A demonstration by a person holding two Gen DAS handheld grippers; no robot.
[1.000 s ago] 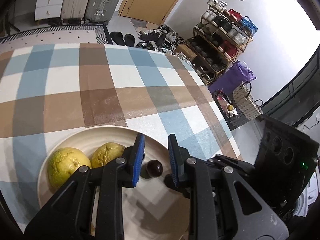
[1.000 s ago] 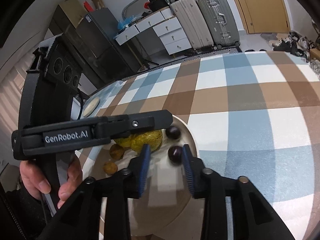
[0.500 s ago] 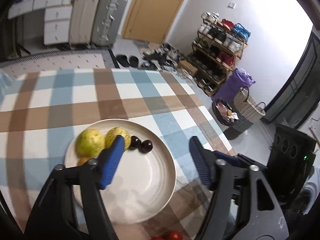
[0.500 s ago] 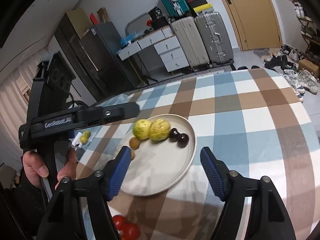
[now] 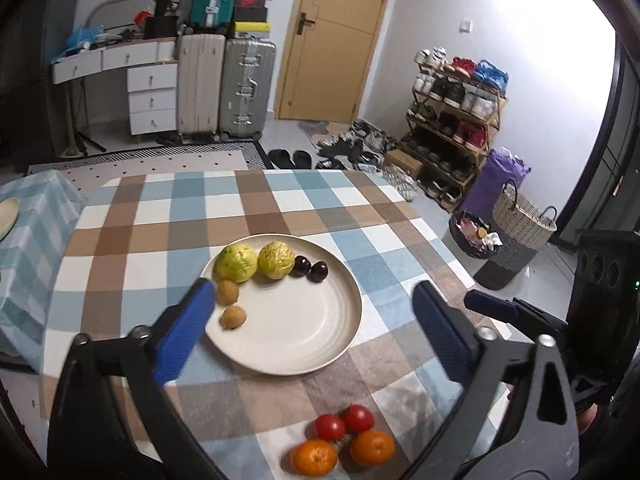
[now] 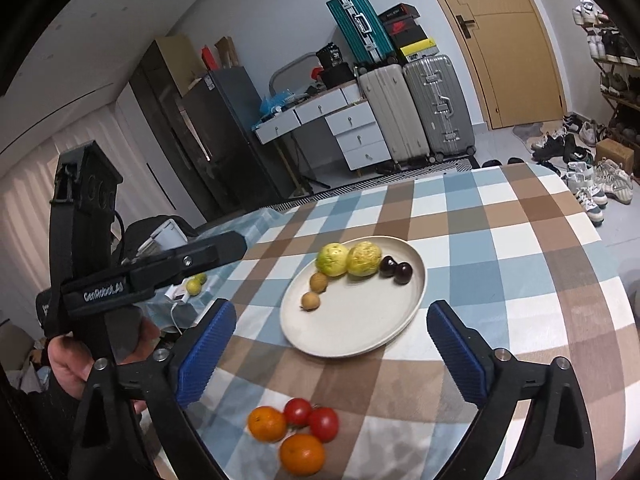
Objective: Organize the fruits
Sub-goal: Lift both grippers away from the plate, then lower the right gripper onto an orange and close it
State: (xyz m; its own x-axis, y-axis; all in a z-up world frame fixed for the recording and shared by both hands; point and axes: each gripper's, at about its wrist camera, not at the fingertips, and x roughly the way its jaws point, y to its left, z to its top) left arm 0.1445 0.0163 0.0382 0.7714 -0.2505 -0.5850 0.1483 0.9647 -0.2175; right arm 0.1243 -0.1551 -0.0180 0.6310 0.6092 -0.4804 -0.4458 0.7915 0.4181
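Both pairs of tongs stand wide apart and hold nothing: the left tongs (image 5: 308, 320) frame the lower half of the left wrist view, the right tongs (image 6: 328, 344) the lower half of the right wrist view. At frame centre in each, a cream plate (image 5: 320, 344) rests on the checked surface (image 5: 160, 216). Along its upper-left rim lie two yellow-green guavas (image 5: 237, 262), two dark plums (image 5: 310, 269) touching each other, and two small brown fruits (image 5: 228, 292).

Off the plate, at the lower edge of both frames, two tomatoes (image 5: 344, 422) and two oranges (image 5: 314, 457) sit in a tight cluster on the cloth.

Only the right wrist view shows the left device's body (image 6: 152, 276), held by a hand (image 6: 76, 360) at mid-left, and a yellow-green fruit (image 6: 196, 284) on a lower stand beyond the surface's left edge. Only the left wrist view shows the wicker basket (image 5: 520, 220) and shoe rack (image 5: 456, 120) at right, on the floor past the surface's right edge.

Bare cloth lies between plate and fruit cluster, and across the upper surface toward its far edge.
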